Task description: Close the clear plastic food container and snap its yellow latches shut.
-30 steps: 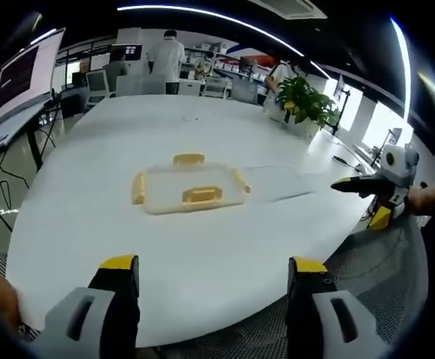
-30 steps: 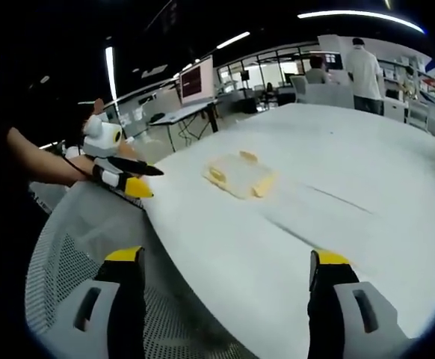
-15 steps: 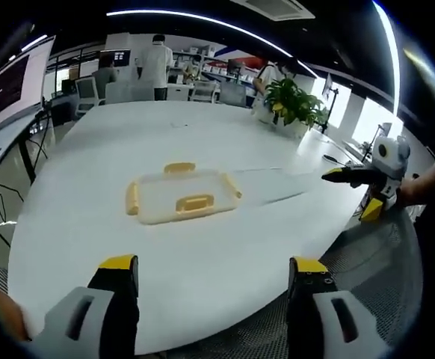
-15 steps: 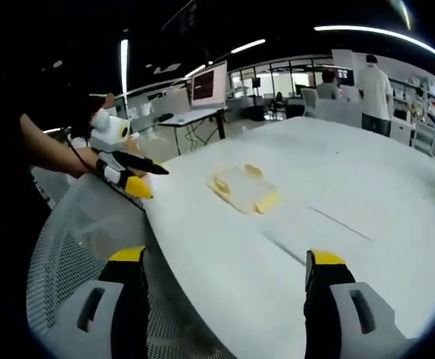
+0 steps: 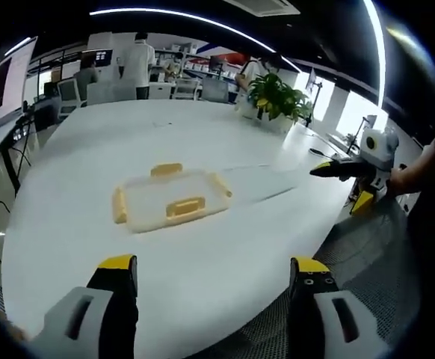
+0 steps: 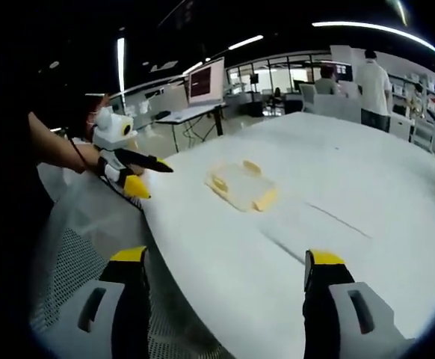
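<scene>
A clear plastic food container (image 5: 169, 200) with yellow latches lies flat on the white table (image 5: 128, 134), lid on top. In the right gripper view the container (image 6: 240, 185) sits mid-table, blurred. My left gripper (image 5: 210, 269) hangs open over the table's near edge, well short of the container. My right gripper (image 6: 221, 263) is open too, above the table's edge. The right gripper (image 5: 344, 170) enters the left gripper view at the right edge of the table, and the left gripper (image 6: 139, 166) enters the right gripper view from the left.
A potted plant (image 5: 277, 97) stands at the table's far end. People (image 5: 137, 67) stand by desks beyond the table. A mesh chair (image 6: 90, 239) lies below the table's edge. A monitor (image 6: 207, 81) stands on a desk at the back.
Both cameras shifted slightly; the container now sits a little lower and further left in the left gripper view. Both grippers stay open and the container has not moved.
</scene>
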Motion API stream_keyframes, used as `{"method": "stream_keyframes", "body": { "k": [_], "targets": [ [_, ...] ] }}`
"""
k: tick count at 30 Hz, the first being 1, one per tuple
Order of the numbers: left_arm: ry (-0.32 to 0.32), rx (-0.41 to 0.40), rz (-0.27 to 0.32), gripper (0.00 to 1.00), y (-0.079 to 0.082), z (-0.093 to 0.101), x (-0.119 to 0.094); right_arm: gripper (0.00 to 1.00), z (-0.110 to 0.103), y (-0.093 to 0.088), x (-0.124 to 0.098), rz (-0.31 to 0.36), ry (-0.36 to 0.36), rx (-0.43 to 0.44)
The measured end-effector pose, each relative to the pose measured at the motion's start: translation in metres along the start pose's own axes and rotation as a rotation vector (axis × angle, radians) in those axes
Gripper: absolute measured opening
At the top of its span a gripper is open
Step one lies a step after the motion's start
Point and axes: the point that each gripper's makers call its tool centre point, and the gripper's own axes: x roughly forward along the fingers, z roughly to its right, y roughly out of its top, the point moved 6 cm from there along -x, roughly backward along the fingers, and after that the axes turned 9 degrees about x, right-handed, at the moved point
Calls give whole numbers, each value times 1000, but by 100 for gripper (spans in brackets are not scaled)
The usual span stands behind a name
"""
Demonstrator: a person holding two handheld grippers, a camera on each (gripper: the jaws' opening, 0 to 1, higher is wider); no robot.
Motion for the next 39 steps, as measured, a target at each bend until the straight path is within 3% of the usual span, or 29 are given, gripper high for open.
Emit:
{"method": "stream_keyframes", "body": {
  "k": [8,20,39],
  "targets": [
    [-54,32,-11,81,8,-6,1,83,3,21,3,28,-19,8],
    [-131,106,-18,81,33,-15,1,82,-15,38,23,62,-14,33],
    [-213,199,-71,81,33,-48,14,81,-8,56,62,21,-36,-12]
  ]
}}
